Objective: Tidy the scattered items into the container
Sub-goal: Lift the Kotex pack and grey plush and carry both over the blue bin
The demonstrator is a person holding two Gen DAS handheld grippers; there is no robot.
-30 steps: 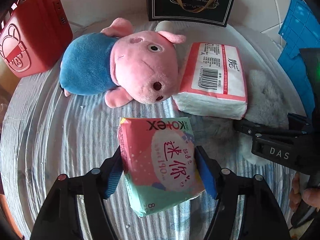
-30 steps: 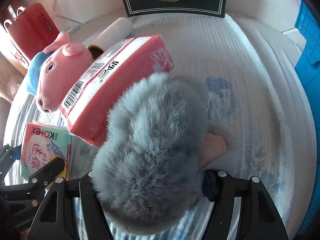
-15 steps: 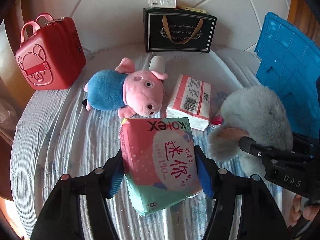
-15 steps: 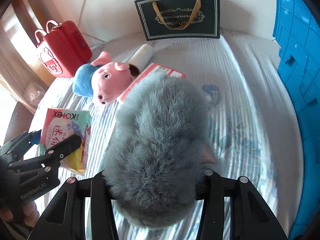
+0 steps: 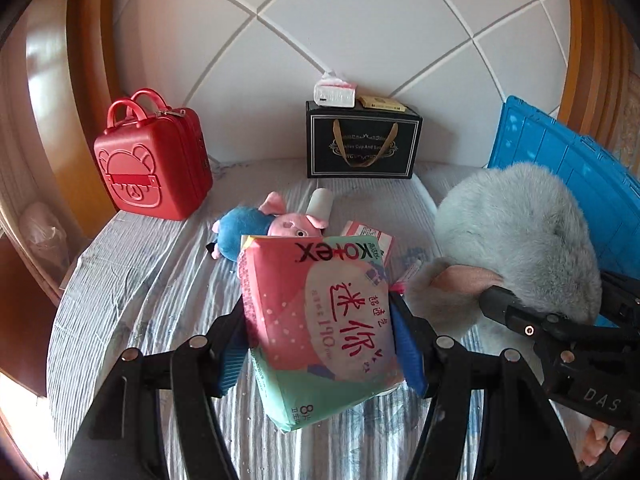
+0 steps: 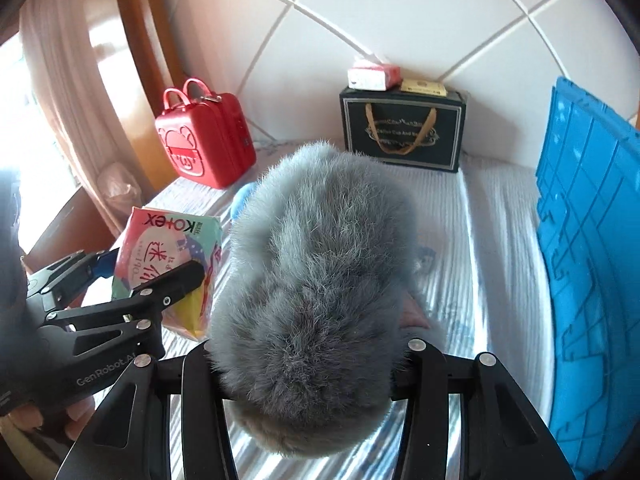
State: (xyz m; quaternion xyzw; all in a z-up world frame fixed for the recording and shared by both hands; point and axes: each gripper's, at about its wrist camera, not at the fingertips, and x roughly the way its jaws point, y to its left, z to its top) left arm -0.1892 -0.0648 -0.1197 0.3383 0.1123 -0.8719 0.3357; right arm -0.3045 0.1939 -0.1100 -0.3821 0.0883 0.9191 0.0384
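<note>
Your left gripper (image 5: 322, 344) is clamped on the Kotex pack (image 5: 320, 320), lifted above the bed (image 5: 132, 280). Your right gripper (image 6: 308, 364) squeezes the grey furry slipper (image 6: 316, 280), also off the bed, beside the blue crate (image 6: 592, 240).

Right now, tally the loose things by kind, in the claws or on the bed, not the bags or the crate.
Plush toys: 2, pig, grey furry one
Soft packs: 2, Kotex pack, tissue pack
White rolls: 1
Total: 5
</note>
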